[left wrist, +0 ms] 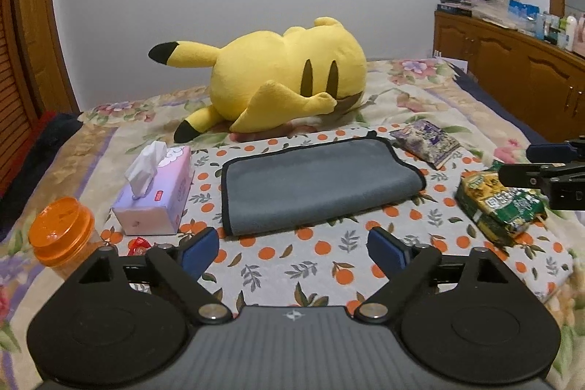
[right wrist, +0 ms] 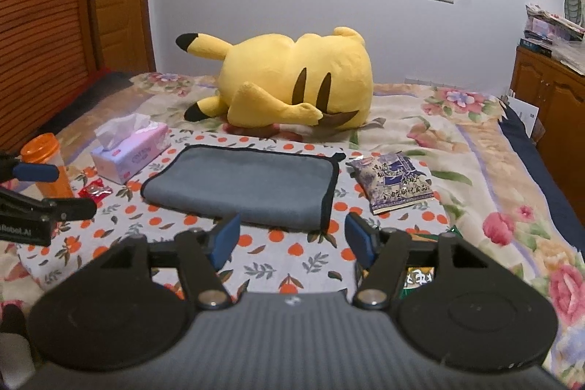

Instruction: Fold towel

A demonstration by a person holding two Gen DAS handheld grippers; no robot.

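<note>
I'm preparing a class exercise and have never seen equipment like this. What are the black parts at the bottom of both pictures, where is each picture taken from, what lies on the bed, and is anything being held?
A person holds two handheld grippers, each carrying a camera looking along its blue-padded fingers. One picture comes from the left gripper, the other from the right gripper. Both are open and hold nothing. On the orange-print cloth lies the grey towel, already folded over, with a tissue box, orange-lidded jar, two snack packets and a yellow plush toy nearby.
</note>
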